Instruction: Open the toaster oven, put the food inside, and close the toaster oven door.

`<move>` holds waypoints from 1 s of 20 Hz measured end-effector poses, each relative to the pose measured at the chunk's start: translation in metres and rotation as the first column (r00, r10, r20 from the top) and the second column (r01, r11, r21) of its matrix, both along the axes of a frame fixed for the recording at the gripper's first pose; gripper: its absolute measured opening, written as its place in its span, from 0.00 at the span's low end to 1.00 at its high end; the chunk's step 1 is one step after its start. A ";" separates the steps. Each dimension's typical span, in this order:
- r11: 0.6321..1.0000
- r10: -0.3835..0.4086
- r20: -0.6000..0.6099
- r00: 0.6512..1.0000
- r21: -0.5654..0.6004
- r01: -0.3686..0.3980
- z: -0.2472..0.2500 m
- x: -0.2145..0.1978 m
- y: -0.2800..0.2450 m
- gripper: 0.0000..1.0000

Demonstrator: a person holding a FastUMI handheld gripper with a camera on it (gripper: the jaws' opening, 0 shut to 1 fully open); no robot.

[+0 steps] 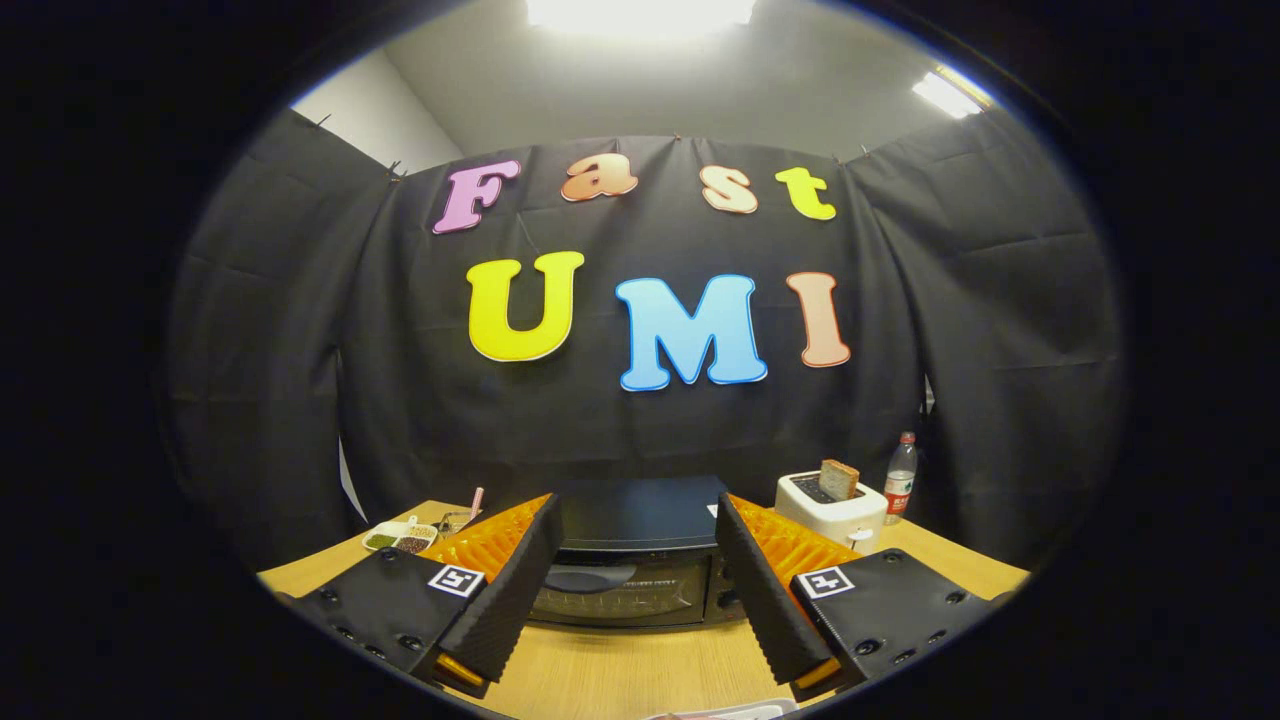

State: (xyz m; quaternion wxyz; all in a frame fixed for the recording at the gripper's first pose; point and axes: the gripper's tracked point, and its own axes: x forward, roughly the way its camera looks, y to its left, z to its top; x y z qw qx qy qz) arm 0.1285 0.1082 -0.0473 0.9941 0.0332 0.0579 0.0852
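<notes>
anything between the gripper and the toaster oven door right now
Nothing visible stands in the way. The gripper is open, and the toaster oven sits just ahead between its fingers, door shut, with only bare wooden table between them.

Black cloth wall (640,420) behind a wooden table (620,670), ceiling lights (640,10) glaring.

Gripper (638,560) fingers wide apart, empty.

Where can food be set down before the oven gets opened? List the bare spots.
Bare wood lies on the table between the open gripper fingers, in front of the shut toaster oven. Another strip lies right of the white toaster and bottle. The left side is crowded: a divided dish sits there.
</notes>
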 end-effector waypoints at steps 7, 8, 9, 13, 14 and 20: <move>0.999 0.049 -0.086 0.995 0.003 -0.049 -0.041 0.043 0.033 0.98; 0.999 0.053 -0.104 0.993 0.005 -0.053 -0.049 0.049 0.038 0.98; 0.998 0.058 -0.122 0.991 0.008 -0.057 -0.056 0.055 0.042 0.98; 0.998 0.060 -0.182 0.982 -0.002 -0.062 -0.084 0.072 0.055 0.98; 0.998 0.060 -0.192 0.980 -0.009 -0.063 -0.090 0.077 0.057 0.98; 0.998 0.045 -0.216 0.975 -0.039 -0.054 -0.113 0.087 0.064 0.98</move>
